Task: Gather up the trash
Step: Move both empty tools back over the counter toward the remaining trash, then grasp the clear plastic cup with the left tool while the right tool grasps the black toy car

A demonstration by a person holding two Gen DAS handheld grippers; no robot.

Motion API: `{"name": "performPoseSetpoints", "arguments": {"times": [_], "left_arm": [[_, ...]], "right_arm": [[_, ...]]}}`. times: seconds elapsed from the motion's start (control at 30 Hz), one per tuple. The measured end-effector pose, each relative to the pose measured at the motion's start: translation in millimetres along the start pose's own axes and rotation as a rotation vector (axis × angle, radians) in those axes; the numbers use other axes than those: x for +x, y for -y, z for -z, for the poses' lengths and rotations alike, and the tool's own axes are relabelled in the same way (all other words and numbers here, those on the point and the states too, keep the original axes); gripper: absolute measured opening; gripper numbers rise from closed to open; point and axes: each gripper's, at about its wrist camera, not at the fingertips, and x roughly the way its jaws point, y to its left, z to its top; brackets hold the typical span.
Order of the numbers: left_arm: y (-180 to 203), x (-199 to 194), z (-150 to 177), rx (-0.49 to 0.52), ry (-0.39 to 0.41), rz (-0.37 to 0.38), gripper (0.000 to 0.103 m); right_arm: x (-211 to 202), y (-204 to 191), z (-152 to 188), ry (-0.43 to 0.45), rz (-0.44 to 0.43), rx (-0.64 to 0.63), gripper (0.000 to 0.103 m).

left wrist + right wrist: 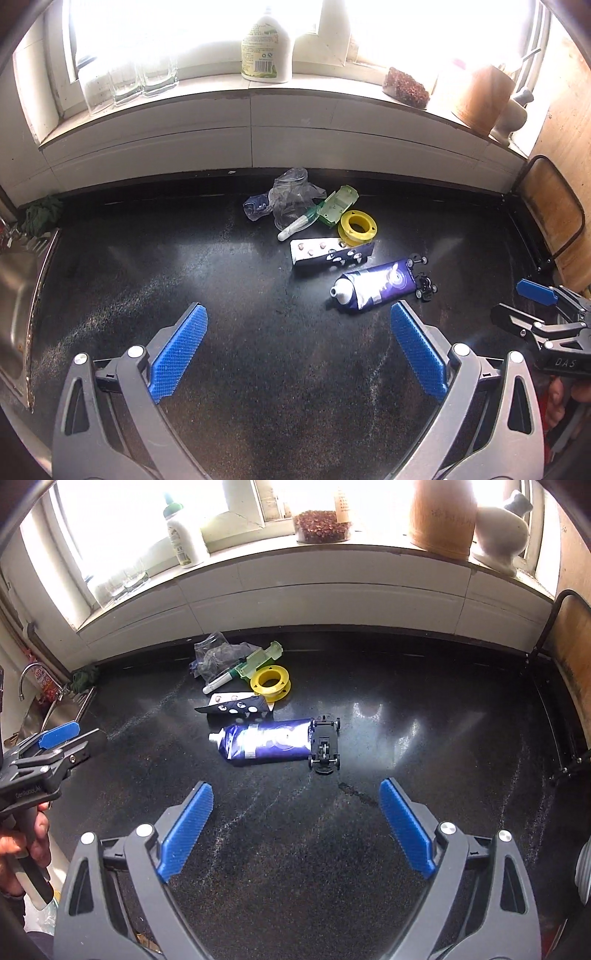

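A small heap of trash lies on the black counter (221,295) near the back wall: a purple squeezed tube (373,288) (269,744), a blister pack of pills (328,253) (236,705), a yellow spool (356,226) (270,682), crumpled clear plastic (291,199) (218,655), a white pen-like stick (297,226), a pale green plastic piece (338,205) and a tiny black toy car chassis (325,747). My left gripper (299,314) hangs open short of the tube with nothing between its blue pads. My right gripper (295,792) is open too, just before the tube and car.
A steel sink (18,295) borders the counter at the left, with a tap (27,675). The windowsill holds glasses (125,79), a white bottle (266,48), a dish of brown bits (321,526), a wooden jar (441,515) and a white vase. A wooden board with a metal frame (554,221) stands at the right.
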Motion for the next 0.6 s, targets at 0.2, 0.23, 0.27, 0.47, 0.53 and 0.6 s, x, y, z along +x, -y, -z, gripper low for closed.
{"name": "performPoseSetpoints", "arguments": {"times": [0.2, 0.23, 0.27, 0.47, 0.53, 0.6], "left_arm": [[7, 59, -41, 0.022, -0.021, -0.019, 0.096], [8, 71, -48, 0.025, -0.025, -0.021, 0.096], [8, 83, -54, 0.026, -0.026, -0.025, 0.096], [1, 150, -82, 0.017, -0.067, -0.04, 0.096], [-2, 166, -87, 0.011, -0.077, -0.036, 0.096], [-4, 180, -93, 0.007, -0.082, -0.035, 0.096]], "right_arm": [[52, 27, -20, -0.074, -0.005, 0.044, 0.081], [61, 31, -23, -0.088, -0.005, 0.051, 0.079], [69, 34, -26, -0.101, -0.002, 0.055, 0.078], [119, 41, -39, -0.184, 0.007, 0.041, 0.068], [132, 42, -42, -0.202, 0.005, 0.038, 0.064], [141, 41, -46, -0.21, 0.004, 0.039, 0.064]]}}
